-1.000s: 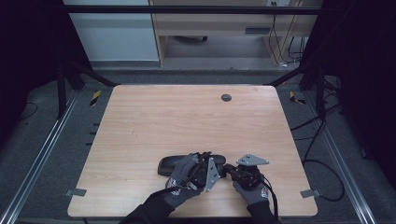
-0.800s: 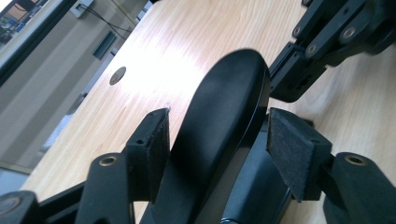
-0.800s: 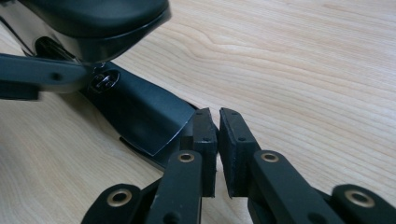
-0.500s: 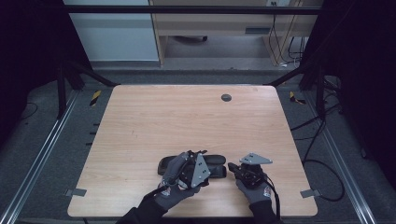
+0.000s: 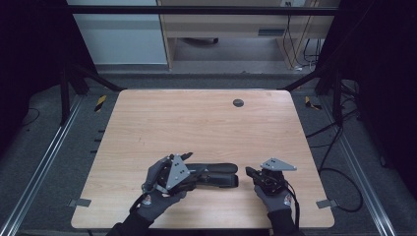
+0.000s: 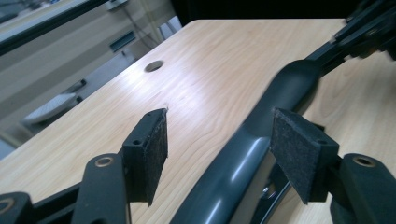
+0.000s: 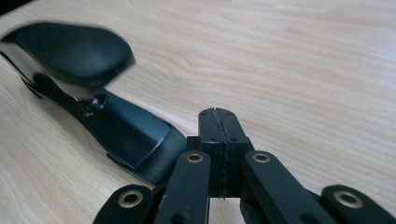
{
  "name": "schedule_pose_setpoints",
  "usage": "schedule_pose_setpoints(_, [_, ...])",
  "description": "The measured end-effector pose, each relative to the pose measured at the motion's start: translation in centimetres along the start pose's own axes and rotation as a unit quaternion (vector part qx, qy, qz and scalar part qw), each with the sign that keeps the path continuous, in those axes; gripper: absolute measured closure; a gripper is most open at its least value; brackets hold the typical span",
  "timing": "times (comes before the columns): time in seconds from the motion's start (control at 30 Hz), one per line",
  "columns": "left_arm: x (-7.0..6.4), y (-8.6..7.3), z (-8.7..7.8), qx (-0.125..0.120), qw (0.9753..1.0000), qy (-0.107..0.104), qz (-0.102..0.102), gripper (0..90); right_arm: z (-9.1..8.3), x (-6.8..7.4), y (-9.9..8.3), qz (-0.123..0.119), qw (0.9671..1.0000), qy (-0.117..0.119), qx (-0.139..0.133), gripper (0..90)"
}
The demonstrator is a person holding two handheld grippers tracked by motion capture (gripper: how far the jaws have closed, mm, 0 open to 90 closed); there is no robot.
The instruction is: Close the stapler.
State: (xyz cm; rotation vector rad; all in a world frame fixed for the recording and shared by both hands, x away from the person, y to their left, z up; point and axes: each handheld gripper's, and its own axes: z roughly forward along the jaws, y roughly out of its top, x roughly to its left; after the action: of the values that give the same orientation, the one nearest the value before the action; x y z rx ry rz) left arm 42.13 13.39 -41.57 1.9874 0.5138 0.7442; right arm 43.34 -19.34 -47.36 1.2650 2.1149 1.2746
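Fig. — Two hand-held grippers at a black stapler on a pale wooden surface (image 5: 206, 123), seen from above the near edge and from a camera on each gripper

Stapler (image 5: 214, 174): a long black tool lying flat on the surface near its near edge, roughly midway between the near corners, its length running parallel to that edge. In the left gripper view its glossy curved arm (image 6: 243, 158) runs diagonally away from the camera; in the right gripper view its rounded end (image 7: 70, 51) is raised above a dark base and is somewhat blurred

Left hand-held gripper (image 5: 184, 164): held in a gloved hand (image 5: 157, 196) at the left end of the stapler. Its jaws stand wide apart, and in its own view the two felt-faced pads (image 6: 296, 158) sit on either side of the stapler's arm, the right pad close against it, the left pad clear of it with bare wood between. Whether the right pad actually touches the arm cannot be told

Right hand-held gripper (image 5: 249, 172): held in the other gloved hand (image 5: 275, 196), just beside the right end of the stapler, with a grey three-cornered plate (image 5: 278, 164) on top. Its jaws are pressed together with nothing between them; in its own view the closed tips (image 7: 218, 128) lie beside the stapler's base, apart from the raised end

Other features: a small round grommet hole (image 5: 238, 103) near the far edge of the surface, right of centre
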Motion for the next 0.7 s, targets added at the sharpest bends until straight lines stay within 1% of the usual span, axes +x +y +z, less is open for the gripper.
schedule_pose_setpoints(0.17, [2.0,-1.3,-1.4,0.003,0.9992,0.028,-0.029,36.8,-0.8,0.1,0.8,-0.005,0.9999,-0.001,-0.011,90.0])
schedule_pose_setpoints(0.23, [2.7,-1.9,-1.9,0.004,0.9984,0.037,-0.042,37.0,-1.1,0.2,1.2,-0.007,0.9998,0.001,-0.016,90.0])
schedule_pose_setpoints(0.27, [3.1,-2.3,-2.1,0.006,0.9979,0.041,-0.049,37.2,-1.4,0.4,1.8,-0.008,0.9997,0.002,-0.022,90.0])
schedule_pose_setpoints(0.3, [3.4,-2.6,-2.3,0.008,0.9974,0.046,-0.056,37.2,-1.4,0.4,1.8,-0.008,0.9997,0.002,-0.022,90.0])
schedule_pose_setpoints(0.33, [4.0,-3.3,-2.6,0.012,0.9963,0.052,-0.067,37.3,-1.7,0.6,2.4,-0.011,0.9996,0.006,-0.027,90.0])
schedule_pose_setpoints(0.37, [4.0,-3.3,-2.6,0.012,0.9963,0.052,-0.067,37.4,-1.7,0.6,2.4,-0.011,0.9996,0.006,-0.027,90.0])
schedule_pose_setpoints(0.4, [4.3,-3.7,-2.7,0.01,0.9958,0.056,-0.071,37.4,-1.9,0.9,2.9,-0.013,0.9994,0.01,-0.032,90.0])
schedule_pose_setpoints(0.43, [4.6,-4.2,-2.8,0.014,0.995,0.059,-0.08,37.4,-1.9,0.9,2.9,-0.013,0.9994,0.01,-0.032,90.0])
schedule_pose_setpoints(0.47, [4.9,-4.9,-3.0,0.021,0.9939,0.066,-0.086,37.4,-2.0,1.3,3.4,-0.015,0.9992,0.016,-0.035,90.0])
schedule_pose_setpoints(0.5, [4.9,-4.9,-3.0,0.021,0.9939,0.066,-0.086,37.4,-2.0,1.3,3.4,-0.015,0.9992,0.016,-0.035,90.0])
schedule_pose_setpoints(0.53, [5.1,-5.3,-3.2,0.027,0.9928,0.068,-0.095,37.4,-2.1,1.7,3.7,-0.02,0.9989,0.023,-0.036,90.0])
schedule_pose_setpoints(0.57, [5.2,-5.7,-3.3,0.03,0.992,0.071,-0.1,37.4,-2.1,1.7,3.7,-0.02,0.9989,0.023,-0.036,90.0])
schedule_pose_setpoints(0.63, [5.6,-6.6,-3.6,0.036,0.9903,0.079,-0.108,37.4,-2.1,2.2,4.1,-0.024,0.9986,0.027,-0.038,90.0])
schedule_pose_setpoints(0.67, [6.0,-7.5,-3.9,0.042,0.9878,0.089,-0.121,37.4,-2.1,2.7,4.5,-0.028,0.9983,0.034,-0.039,90.0])
schedule_pose_setpoints(0.7, [6.0,-7.5,-3.9,0.042,0.9878,0.089,-0.121,37.4,-2.1,2.7,4.5,-0.028,0.9983,0.034,-0.039,90.0])
